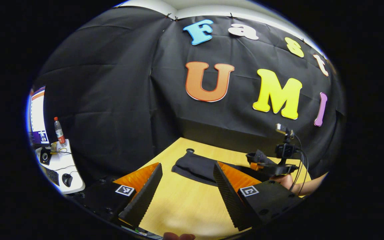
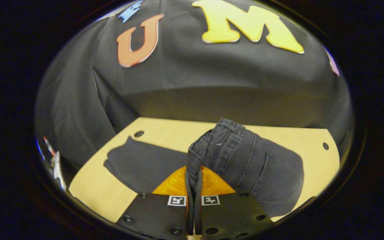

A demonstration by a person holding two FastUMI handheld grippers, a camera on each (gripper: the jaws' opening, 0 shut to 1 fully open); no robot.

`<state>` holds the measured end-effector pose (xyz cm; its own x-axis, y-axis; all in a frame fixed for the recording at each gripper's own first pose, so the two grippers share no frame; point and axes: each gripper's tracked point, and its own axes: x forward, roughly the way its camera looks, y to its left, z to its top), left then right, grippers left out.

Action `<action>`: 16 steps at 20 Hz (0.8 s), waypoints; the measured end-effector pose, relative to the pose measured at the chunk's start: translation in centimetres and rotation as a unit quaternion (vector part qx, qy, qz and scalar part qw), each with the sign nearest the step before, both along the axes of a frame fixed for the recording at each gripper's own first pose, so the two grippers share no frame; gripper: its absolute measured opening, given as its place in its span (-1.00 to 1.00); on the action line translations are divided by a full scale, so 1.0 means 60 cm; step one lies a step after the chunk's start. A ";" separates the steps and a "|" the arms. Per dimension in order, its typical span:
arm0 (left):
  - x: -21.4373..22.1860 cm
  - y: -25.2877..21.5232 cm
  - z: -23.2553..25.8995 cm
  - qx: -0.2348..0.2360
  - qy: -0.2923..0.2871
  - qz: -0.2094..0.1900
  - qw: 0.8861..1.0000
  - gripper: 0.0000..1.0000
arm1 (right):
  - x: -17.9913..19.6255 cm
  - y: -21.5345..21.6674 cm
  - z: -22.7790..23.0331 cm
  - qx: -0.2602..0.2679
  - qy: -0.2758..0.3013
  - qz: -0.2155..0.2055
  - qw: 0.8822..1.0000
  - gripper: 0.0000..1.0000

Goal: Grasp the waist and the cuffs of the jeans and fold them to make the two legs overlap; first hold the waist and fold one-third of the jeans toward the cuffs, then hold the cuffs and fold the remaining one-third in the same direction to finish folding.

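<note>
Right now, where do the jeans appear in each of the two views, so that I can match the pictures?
Left gripper view: the jeans lie flat on the table, centre, beyond the open left gripper.
Right gripper view: the jeans are lower centre, their waist lifted, pinched in the shut right gripper.
Shared landmark: the round hole in the table near the jeans' far end.

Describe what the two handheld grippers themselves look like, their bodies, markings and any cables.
The left gripper has black bodywork with round screw heads, a square black-and-white marker tag on each side, and long wedge-shaped fingers with ribbed inner faces. The right gripper has the same black plates, screws and paired tags; seen from the left gripper view, black cables loop from a small camera mount on it.
</note>
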<state>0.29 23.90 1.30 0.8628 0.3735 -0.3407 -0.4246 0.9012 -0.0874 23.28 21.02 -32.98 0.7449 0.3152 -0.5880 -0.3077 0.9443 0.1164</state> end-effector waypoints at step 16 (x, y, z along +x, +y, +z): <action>0.072 0.027 -0.109 -0.137 0.012 -0.023 0.990 0.98 | -0.105 -0.011 0.074 0.017 0.001 0.070 0.997 0.82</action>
<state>4.64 25.54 -5.26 0.8675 0.2244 -0.4439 -0.3883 0.8633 -0.3225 16.97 20.38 -28.51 0.6910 0.4356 -0.5769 -0.4365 0.8876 0.1474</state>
